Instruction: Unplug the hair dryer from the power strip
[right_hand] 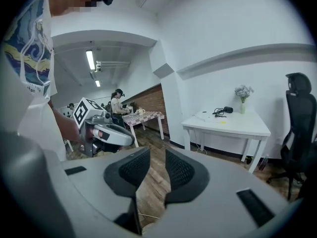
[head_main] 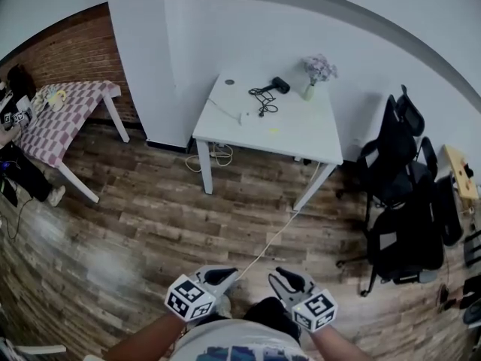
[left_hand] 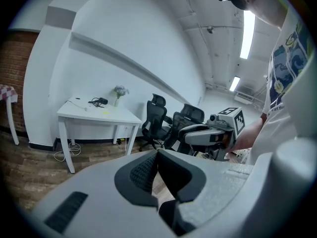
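- From the head view: the hair dryer (head_main: 280,85) lay on the back part of the white table (head_main: 301,138). Its black cord (head_main: 263,100) sat bunched just in front of it, and a little vase of flowers (head_main: 319,70) stood at the table's back right corner.
- A small white piece (head_main: 241,116) lay near the table's left front edge. It was too small for me to tell if that was the power strip, or if anything was plugged into it.
- Both tongs were held well away from the table, low in the frame, over the wood floor (head_main: 150,224). A thin pale cable (head_main: 267,243) ran across the floor from under the table toward them.
- Black office chairs (head_main: 398,164) stood to the right of the table, and a checked table (head_main: 64,119) was off to its left.
- From the left gripper view: the left gripper (left_hand: 157,153) had its jaws closed tip to tip, with only a sliver of floor showing lower down and nothing in them. The right gripper (left_hand: 182,134) floated beside it, and the table with the dryer sat far off behind.
- From the right gripper view: the right gripper's jaws stood a narrow gap apart, with bare floorboards between the pads and nothing held. The table was far ahead to the right, with the dryer on top. A person (right_hand: 118,103) stood over by the checked table.
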`<state>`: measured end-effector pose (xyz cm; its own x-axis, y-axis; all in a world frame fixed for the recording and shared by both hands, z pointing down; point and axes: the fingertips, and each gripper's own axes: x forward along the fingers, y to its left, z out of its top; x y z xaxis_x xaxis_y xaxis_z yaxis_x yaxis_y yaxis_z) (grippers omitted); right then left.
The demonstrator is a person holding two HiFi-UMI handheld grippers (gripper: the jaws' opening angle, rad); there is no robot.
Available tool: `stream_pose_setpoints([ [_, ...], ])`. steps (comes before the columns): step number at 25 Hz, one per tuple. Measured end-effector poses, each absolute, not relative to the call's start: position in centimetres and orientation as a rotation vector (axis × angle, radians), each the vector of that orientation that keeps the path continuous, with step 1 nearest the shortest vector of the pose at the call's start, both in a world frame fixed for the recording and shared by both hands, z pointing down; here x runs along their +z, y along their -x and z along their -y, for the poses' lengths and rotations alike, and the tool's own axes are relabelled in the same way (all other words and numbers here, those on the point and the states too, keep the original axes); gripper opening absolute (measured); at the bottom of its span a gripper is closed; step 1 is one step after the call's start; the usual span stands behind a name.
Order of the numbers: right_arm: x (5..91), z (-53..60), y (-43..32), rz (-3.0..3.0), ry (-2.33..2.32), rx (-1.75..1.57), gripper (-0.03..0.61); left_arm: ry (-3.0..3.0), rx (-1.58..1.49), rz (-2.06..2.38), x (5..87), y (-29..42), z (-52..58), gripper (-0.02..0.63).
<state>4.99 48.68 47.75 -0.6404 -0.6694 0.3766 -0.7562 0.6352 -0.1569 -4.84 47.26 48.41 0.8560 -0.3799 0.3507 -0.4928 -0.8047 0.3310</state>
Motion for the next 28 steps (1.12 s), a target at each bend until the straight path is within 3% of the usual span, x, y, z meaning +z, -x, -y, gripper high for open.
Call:
stream_pose_setpoints([
  [11,49.4,-36.2,-9.5,2.623,-1.058,0.475,0.106,-2.543,0.424,0.753,49.5,1.1,-36.1,0.003],
  [28,49.2,-17.4,-21.6,2.695,-0.864,0.425,0.101,-2.491,0.436,0.932,48.0,-11.0,-17.8,0.003],
])
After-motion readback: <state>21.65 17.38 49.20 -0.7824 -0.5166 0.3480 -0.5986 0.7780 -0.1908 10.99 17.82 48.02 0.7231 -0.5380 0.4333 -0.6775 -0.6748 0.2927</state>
